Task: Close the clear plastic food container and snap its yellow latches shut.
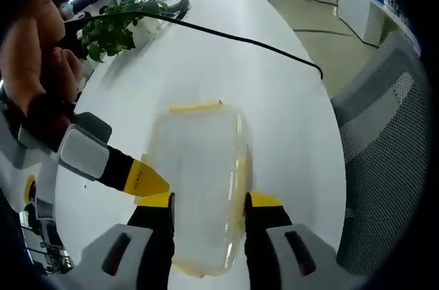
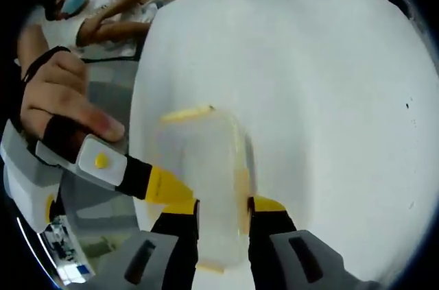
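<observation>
- Straddling the clear container (image 1: 202,187), the left gripper (image 1: 208,216) has one black, yellow-tipped jaw on each long side of the box; the jaws look pressed to its walls, so I judge it to be clamped on the container, steadying it
- Showing much the same hold, the right gripper (image 2: 221,216) has its jaws drawn in on both flanks of the container (image 2: 206,180), seemingly gripping it near the end closest to the camera
- Coming in from the left of each view, another yellow-tipped gripper jaw (image 1: 140,179) touches or nearly touches the container's side; a person's hand (image 2: 62,101) in a black fingerless glove holds that gripper, arm angled down toward the box
- The lid appears to lie on the box already, though motion blur keeps me from saying how well it sits
- One yellow latch (image 1: 195,106) lies along the far short edge and another yellow latch (image 1: 241,180) runs down the right long side; whether either is snapped down I cannot tell
- The container rests flat on the white table (image 1: 226,77), well apart from the potted plant (image 1: 120,22) and the black cable (image 1: 240,40) crossing the far end; an office chair (image 1: 384,160) stands beside the table
- Holding both sides probably keeps the box from sliding while the latches are pressed
</observation>
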`<state>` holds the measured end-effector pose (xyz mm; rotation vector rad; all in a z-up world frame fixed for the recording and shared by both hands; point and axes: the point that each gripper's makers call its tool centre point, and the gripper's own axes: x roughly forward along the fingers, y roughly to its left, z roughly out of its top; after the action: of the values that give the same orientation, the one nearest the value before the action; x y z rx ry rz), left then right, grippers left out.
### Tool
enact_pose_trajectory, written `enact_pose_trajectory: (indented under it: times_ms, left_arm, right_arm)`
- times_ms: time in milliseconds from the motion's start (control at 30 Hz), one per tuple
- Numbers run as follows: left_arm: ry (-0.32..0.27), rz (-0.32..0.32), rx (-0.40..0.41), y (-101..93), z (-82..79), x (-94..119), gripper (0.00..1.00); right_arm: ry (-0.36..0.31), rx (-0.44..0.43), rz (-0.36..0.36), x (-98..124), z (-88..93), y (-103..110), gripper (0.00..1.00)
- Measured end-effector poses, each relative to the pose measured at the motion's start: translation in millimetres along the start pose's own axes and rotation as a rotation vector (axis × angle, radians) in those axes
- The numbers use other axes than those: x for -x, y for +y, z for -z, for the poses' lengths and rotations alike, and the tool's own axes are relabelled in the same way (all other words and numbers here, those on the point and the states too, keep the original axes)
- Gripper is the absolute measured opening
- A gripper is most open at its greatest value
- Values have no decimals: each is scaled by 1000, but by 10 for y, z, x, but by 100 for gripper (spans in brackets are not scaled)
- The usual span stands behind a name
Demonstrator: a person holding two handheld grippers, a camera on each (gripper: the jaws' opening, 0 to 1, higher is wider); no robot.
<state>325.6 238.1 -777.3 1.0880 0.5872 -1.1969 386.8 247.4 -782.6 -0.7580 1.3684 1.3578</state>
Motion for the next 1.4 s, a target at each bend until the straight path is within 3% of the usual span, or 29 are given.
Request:
enact_pose_trajectory:
  times_ms: [300,700,800,933,1100,1133,1200,1267,1400]
  left_arm:
    - [-1,-9,12,-7,-4,10,39]
    - [23,-15,-32,1,-12,23,41]
    - [8,29,-73,-55,-13,32,47]
    - [-48,119,51,-162,-112,70,60]
    - [-75,160,58,-245,-166,176,64]
    - [-72,152,63,-240,-164,177,68]
    - [-81,122,58,-200,-171,169,92]
    - [-82,123,52,-189,-160,190,98]
    - [-78,149,89,-163,-95,220,97]
  right_arm:
    - [26,26,38,25,0,19,27]
    - [-49,11,72,82,-5,22,27]
    - [-67,2,79,90,-4,25,27]
    - [-89,18,106,118,14,49,28]
    - [-173,11,187,234,94,-6,49]
    - [-178,23,189,248,122,19,56]
    - [-216,37,190,253,150,105,76]
    - [-204,60,204,252,233,164,80]
    - [-199,91,225,215,323,263,83]
